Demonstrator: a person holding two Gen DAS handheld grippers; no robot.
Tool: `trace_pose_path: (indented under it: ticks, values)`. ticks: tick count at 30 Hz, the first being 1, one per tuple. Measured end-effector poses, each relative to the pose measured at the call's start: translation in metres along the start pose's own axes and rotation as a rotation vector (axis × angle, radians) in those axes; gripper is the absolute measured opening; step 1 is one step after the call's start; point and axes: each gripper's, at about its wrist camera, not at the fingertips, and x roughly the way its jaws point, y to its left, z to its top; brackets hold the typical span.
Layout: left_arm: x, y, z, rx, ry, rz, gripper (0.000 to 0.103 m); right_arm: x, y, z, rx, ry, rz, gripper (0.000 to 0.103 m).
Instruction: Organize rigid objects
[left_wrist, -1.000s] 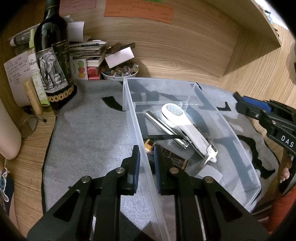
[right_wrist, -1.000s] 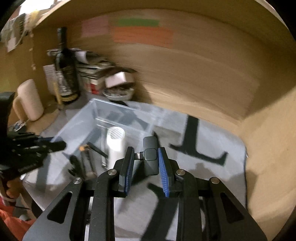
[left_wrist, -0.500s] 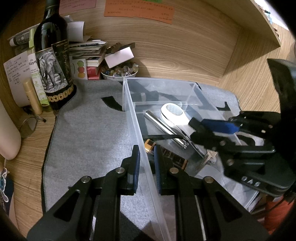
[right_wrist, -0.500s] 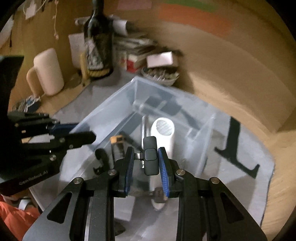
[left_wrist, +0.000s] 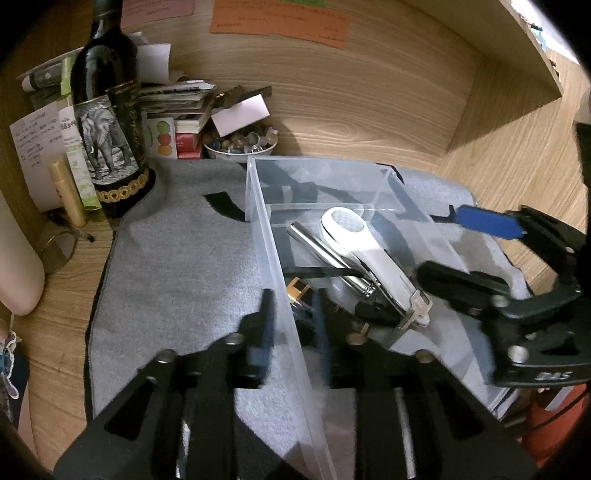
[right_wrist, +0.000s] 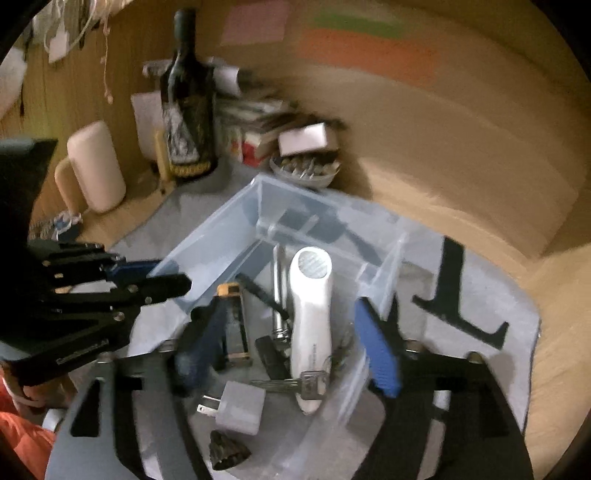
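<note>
Your left gripper straddles the near long wall of the clear plastic bin, 1 finger outside over the grey mat and 1 inside. Its jaws are opening, and the pads stand just off the wall on both sides, so nothing is clamped.

Your right gripper hangs over the near end of the same bin with its jaws opening wide; the blue pads stand well apart and nothing is pressed between them. Below that gap, on the bin floor, lies a small black car-key-like fob, touching the white handheld device that runs lengthwise along the bin.

The bin sits on the grey mat on the wooden desk. A clear divider crosses it near the far end, and everything lies in the larger near compartment. Beside the white device, on its left in the right wrist view, lie a slim silver tube and a thin black rod set crosswise. Further left is a dark rectangular item with an orange end. At the near end you have a key lying across the white device's tip, a grey plug adapter with 2 prongs, and a dark ridged lump that is too blurred to identify.

Beyond the mat, a dark wine bottle with an elephant label stands upright next to a stack of books and a small bowl of beads.
</note>
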Motion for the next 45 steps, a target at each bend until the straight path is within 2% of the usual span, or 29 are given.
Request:
trace_pose_path:
  ticks: [3, 4, 8, 11, 13, 14, 19, 24, 36, 45]
  values:
    - [-0.012, -0.002, 0.000, 0.002, -0.046, 0.036, 0.055, -0.017, -0.003, -0.004, 0.011, -0.054, -0.022, 0.081]
    - [-0.019, -0.004, 0.000, 0.006, -0.069, 0.045, 0.058, -0.023, -0.004, -0.006, 0.019, -0.071, -0.027, 0.083]
    - [-0.047, -0.015, -0.001, 0.015, -0.175, 0.064, 0.081, -0.043, -0.009, -0.014, 0.043, -0.131, -0.051, 0.087]
    - [-0.069, -0.026, -0.003, 0.039, -0.255, 0.078, 0.091, -0.060, -0.013, -0.021, 0.060, -0.175, -0.070, 0.094]
    - [-0.082, -0.034, -0.005, 0.051, -0.304, 0.076, 0.097, -0.070, -0.015, -0.025, 0.073, -0.207, -0.089, 0.103]
    - [-0.089, -0.037, -0.006, 0.055, -0.325, 0.074, 0.099, -0.078, -0.016, -0.028, 0.081, -0.234, -0.105, 0.103]
    - [-0.121, -0.056, -0.018, 0.087, -0.450, 0.069, 0.102, -0.112, -0.018, -0.043, 0.108, -0.328, -0.144, 0.103]
    - [-0.142, -0.068, -0.030, 0.096, -0.521, 0.061, 0.103, -0.140, -0.018, -0.057, 0.134, -0.401, -0.157, 0.103]
    - [-0.166, -0.083, -0.048, 0.110, -0.600, 0.066, 0.103, -0.172, -0.015, -0.073, 0.158, -0.503, -0.174, 0.103]
    - [-0.173, -0.089, -0.054, 0.129, -0.629, 0.064, 0.103, -0.175, -0.013, -0.076, 0.158, -0.513, -0.173, 0.103]
